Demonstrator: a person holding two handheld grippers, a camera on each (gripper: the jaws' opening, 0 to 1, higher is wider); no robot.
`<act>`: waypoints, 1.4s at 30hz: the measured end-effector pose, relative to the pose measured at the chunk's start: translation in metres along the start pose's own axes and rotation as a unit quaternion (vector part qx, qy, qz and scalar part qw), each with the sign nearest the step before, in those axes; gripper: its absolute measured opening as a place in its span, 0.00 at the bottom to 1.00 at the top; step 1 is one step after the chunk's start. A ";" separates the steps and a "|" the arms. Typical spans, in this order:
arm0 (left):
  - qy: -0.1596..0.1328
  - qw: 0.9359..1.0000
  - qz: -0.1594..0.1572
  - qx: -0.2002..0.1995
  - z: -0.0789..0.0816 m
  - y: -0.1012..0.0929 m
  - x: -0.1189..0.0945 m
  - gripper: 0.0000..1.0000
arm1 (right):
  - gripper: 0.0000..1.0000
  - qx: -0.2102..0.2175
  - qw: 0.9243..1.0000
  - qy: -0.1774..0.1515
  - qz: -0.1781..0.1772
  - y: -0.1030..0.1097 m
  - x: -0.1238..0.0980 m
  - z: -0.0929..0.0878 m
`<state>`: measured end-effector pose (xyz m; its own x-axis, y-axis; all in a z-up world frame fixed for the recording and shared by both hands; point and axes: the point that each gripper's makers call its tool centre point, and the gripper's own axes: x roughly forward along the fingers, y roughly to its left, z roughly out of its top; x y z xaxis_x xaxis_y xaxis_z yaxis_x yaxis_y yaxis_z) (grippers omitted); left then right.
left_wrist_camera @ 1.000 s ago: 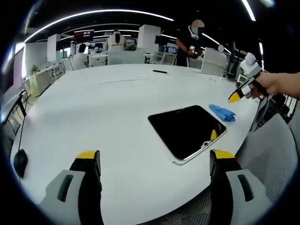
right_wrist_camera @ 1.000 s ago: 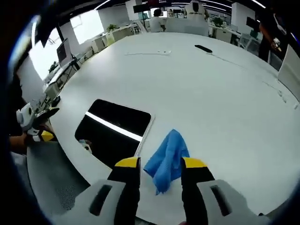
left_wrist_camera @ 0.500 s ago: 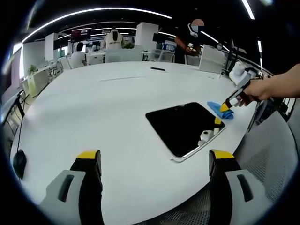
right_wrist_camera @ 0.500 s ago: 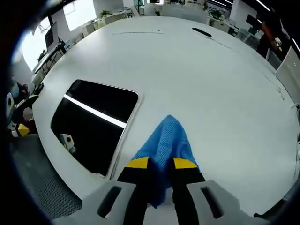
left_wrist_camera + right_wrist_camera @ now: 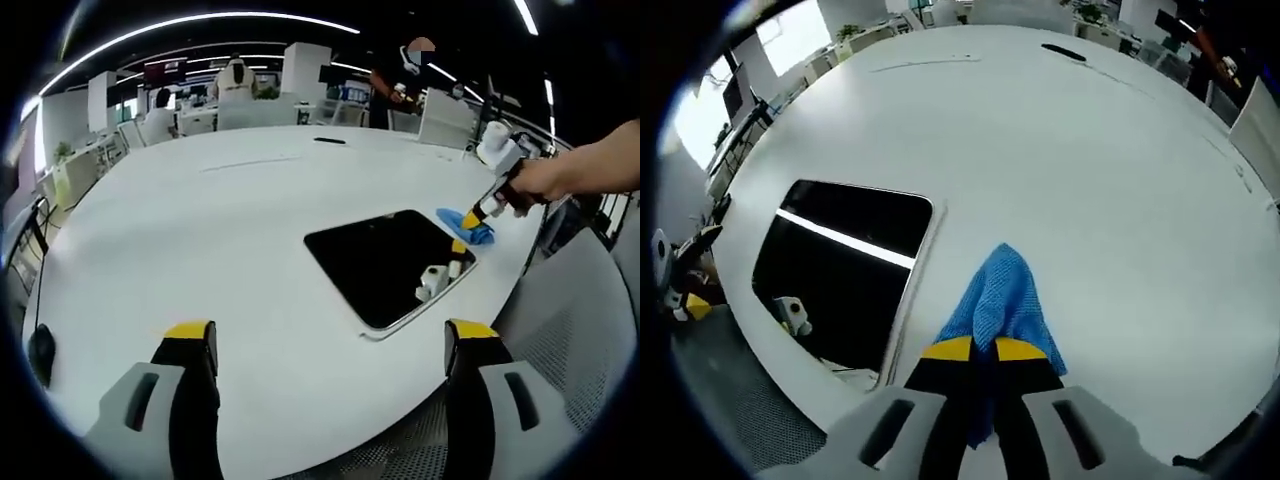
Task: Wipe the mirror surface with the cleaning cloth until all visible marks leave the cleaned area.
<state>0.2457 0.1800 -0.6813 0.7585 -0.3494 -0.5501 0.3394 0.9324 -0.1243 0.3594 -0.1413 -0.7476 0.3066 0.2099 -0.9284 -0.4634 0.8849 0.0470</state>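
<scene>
A flat rectangular mirror (image 5: 385,263) with a pale frame lies on the white table (image 5: 200,230), reflecting dark ceiling. Its far-right corner sits beside the blue cleaning cloth (image 5: 468,224). In the right gripper view the mirror (image 5: 840,270) lies to the left and the blue cloth (image 5: 1000,300) rises from between the jaws. My right gripper (image 5: 983,350) is shut on the near end of that cloth; it enters the left gripper view from the right, held by a hand (image 5: 590,170). My left gripper (image 5: 330,340) hovers open over the table's near edge, short of the mirror.
A mesh chair (image 5: 570,340) stands at the table's right edge. A black object (image 5: 42,352) lies at the near left of the table, another dark item (image 5: 1065,50) at the far side. People sit and stand at desks beyond.
The right gripper came down on the blue cloth and its jaws closed on it. The left gripper stayed open and barely shifted.
</scene>
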 end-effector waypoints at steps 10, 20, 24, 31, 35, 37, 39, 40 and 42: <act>-0.006 1.000 -0.004 -0.007 0.002 -0.001 0.000 0.95 | 0.00 0.018 1.000 0.006 0.009 0.001 -0.015 0.036; -0.005 1.000 -0.004 -0.008 0.002 0.000 0.001 0.95 | 0.01 0.045 0.998 -0.005 0.045 0.042 -0.004 0.075; -0.006 1.000 -0.004 -0.011 0.002 0.000 0.001 0.95 | 0.01 0.060 0.996 -0.002 0.059 0.057 0.004 0.081; -0.004 1.000 -0.007 -0.012 0.001 -0.001 0.001 0.94 | 0.01 0.047 0.998 0.015 0.036 0.064 0.028 0.081; 0.000 1.000 -0.012 -0.011 0.000 -0.003 0.001 0.94 | 0.00 0.047 0.998 0.019 0.026 0.065 0.032 0.081; 0.002 1.000 -0.014 -0.011 -0.001 -0.003 0.001 0.94 | 0.00 0.055 0.998 0.021 0.024 0.066 0.030 0.080; 0.001 1.000 -0.013 -0.010 -0.002 -0.002 0.002 0.94 | 0.00 0.052 0.998 0.025 0.021 0.066 0.030 0.081; 0.000 1.000 -0.014 -0.010 -0.002 -0.002 0.003 0.94 | 0.00 0.051 0.998 0.026 0.020 0.067 0.030 0.081; 0.002 1.000 -0.016 -0.011 -0.003 -0.002 0.003 0.94 | 0.00 0.051 0.998 0.026 0.023 0.071 0.029 0.082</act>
<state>0.2460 0.1776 -0.6857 0.7458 -0.3779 -0.5486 0.3507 0.9229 -0.1590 0.4035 -0.0383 -0.7412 0.2427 0.2317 -0.9420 -0.3880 0.9132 0.1246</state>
